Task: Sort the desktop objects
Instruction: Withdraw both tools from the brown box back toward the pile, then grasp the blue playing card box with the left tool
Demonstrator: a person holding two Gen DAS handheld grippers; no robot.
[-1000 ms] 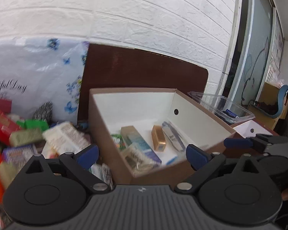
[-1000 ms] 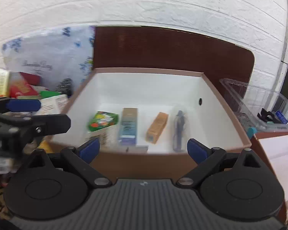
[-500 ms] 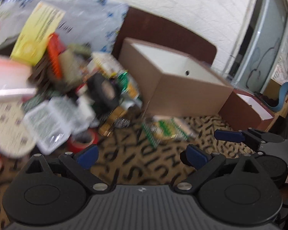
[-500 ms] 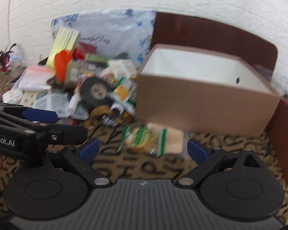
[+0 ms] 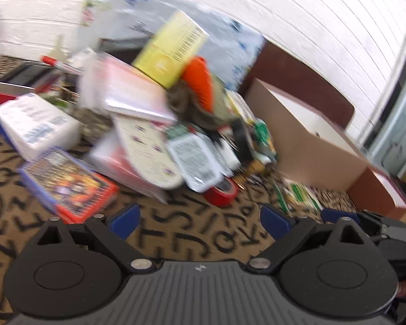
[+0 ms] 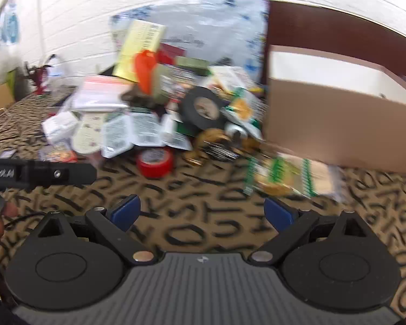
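A: What's lying where?
B: The brown box [image 6: 338, 132] is sitting right of the heaped clutter [image 6: 149, 108]; a red tape roll [image 6: 154, 162] is lying just before it.
A: Claws?
B: The left gripper [image 5: 200, 220] and right gripper [image 6: 203, 214] are both gaping wide, gripping nothing.

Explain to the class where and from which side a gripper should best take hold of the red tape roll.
Probably across the red tape roll by its outer rim, coming from above on its near side: it lies flat, hole up, with packets crowding its far edge. Both grippers are open.
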